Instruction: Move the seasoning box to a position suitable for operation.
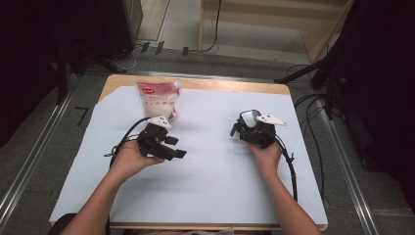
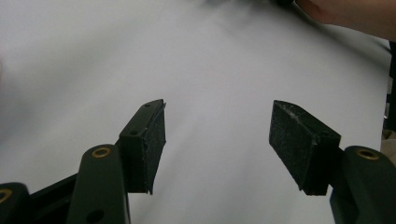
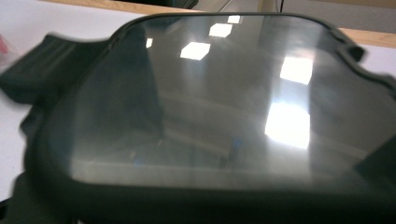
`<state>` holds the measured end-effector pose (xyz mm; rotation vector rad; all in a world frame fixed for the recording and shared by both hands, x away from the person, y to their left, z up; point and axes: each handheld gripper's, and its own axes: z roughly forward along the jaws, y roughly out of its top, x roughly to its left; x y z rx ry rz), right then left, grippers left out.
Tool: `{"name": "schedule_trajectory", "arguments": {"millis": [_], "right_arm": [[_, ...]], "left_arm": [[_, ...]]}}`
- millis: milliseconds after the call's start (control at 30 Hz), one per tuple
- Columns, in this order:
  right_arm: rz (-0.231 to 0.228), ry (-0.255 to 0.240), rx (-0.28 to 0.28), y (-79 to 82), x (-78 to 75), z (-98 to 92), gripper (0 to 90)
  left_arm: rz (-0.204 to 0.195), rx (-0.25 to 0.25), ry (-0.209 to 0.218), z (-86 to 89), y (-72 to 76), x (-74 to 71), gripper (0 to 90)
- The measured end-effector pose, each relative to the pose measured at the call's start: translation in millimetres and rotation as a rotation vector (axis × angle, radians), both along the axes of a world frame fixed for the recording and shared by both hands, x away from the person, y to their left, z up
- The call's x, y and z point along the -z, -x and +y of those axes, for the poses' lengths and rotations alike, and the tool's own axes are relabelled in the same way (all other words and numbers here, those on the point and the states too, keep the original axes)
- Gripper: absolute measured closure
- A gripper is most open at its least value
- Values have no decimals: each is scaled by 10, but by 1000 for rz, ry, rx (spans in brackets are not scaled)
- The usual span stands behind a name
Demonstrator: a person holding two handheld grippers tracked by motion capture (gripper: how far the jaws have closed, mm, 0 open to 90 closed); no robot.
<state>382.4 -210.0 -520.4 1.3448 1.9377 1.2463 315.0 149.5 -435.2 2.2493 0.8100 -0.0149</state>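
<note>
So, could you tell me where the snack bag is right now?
In the high view, the snack bag stands at the table's far left, just beyond the left gripper.

So the thing is a dark phone (image 3: 224,116) in a chunky black case, glossy screen facing up and reflecting ceiling lights, tilted a bit, sitting right up against the right gripper's (image 1: 244,128) jaws.

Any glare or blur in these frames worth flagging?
Right gripper view: ceiling lights glare off the glossy black device, edges soft with blur. Left gripper view: pads sharp, white sheet hazy toward the top. High view: evenly lit table, dark surroundings, snack bag readable.
</note>
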Motion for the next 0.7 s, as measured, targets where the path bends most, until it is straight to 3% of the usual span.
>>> {"name": "schedule_trajectory", "arguments": {"millis": [200,433,700], "right_arm": [[27,-43,17,-6,-21,-36,154],[19,-19,7,26,-61,-12,154],[9,-51,-26,108,-184,55,154]], "left_arm": [[-2,1,2,1,-5,-3,373],[-2,-1,8,8,-21,-10,373],[1,-5,20,3,-35,-29,373]]}}
